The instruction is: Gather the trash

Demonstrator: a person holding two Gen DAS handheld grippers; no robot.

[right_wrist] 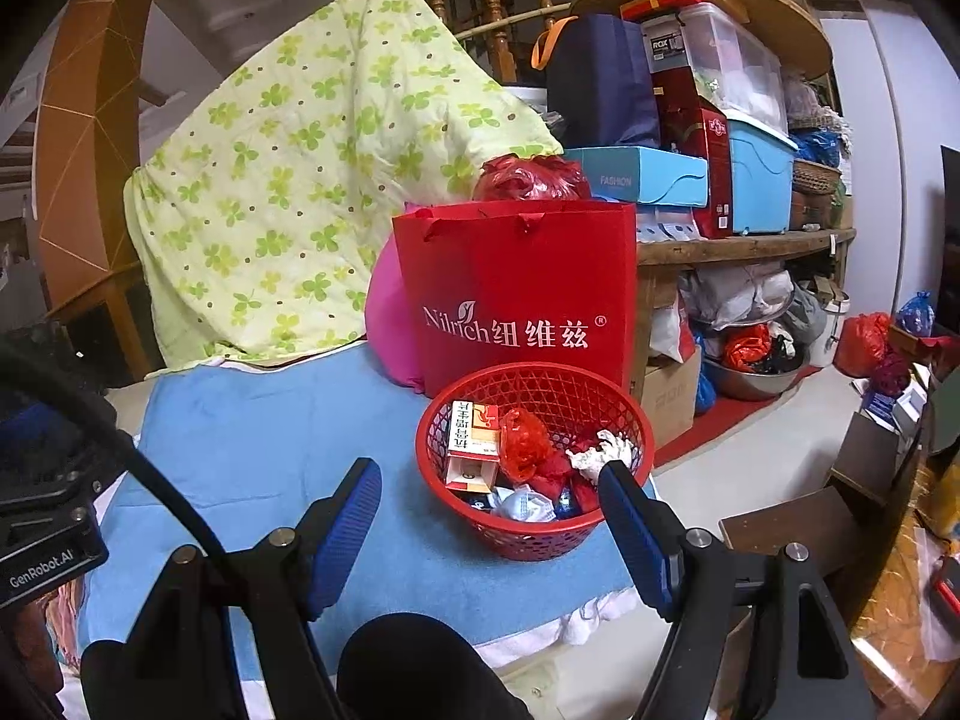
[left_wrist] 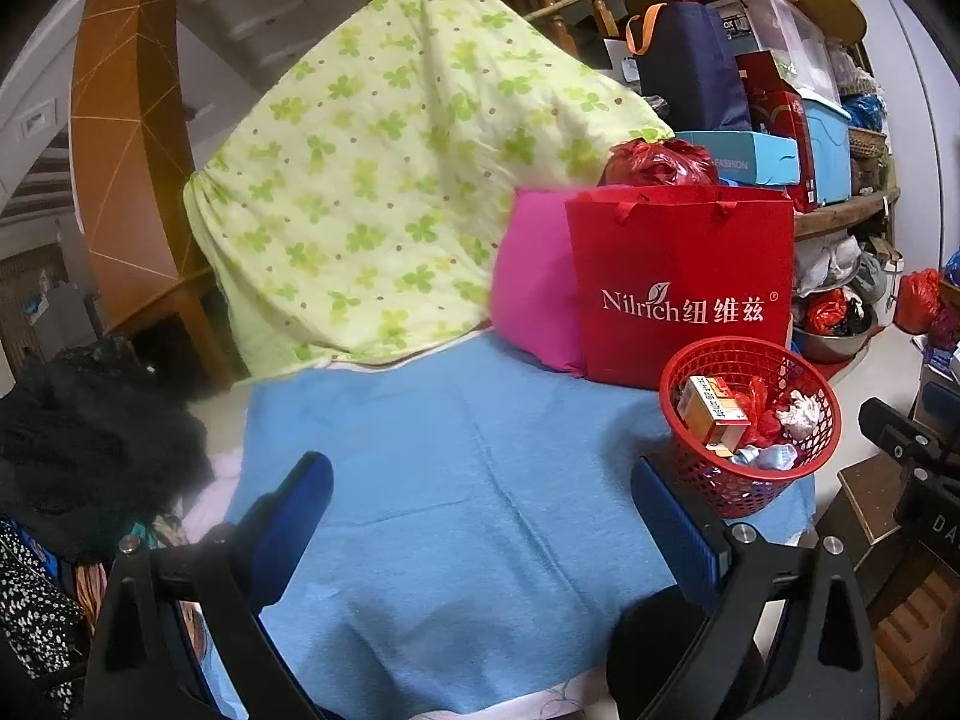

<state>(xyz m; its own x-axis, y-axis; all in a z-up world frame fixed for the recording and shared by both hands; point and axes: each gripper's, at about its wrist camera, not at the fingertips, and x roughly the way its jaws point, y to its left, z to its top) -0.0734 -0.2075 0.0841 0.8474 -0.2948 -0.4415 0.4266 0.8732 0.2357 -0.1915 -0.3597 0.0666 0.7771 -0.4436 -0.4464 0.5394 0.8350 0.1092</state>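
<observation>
A red mesh basket (right_wrist: 534, 534) stands on the blue towel (right_wrist: 258, 444) near its right edge. It holds an orange and white carton (right_wrist: 474, 438), a red plastic wrapper (right_wrist: 525, 444), crumpled white tissue (right_wrist: 606, 450) and a pale blue mask (right_wrist: 522, 507). My right gripper (right_wrist: 489, 489) is open and empty, just in front of the basket. My left gripper (left_wrist: 483, 480) is open and empty over the bare towel (left_wrist: 450, 450), with the basket (left_wrist: 750, 480) to its right.
A red Nilrich paper bag (right_wrist: 522, 300) and a pink cushion (right_wrist: 384, 324) stand behind the basket. A green clover quilt (right_wrist: 300, 180) leans at the back. Cluttered shelves (right_wrist: 744, 246) with boxes fill the right. Black cloth (left_wrist: 90, 438) lies left of the towel.
</observation>
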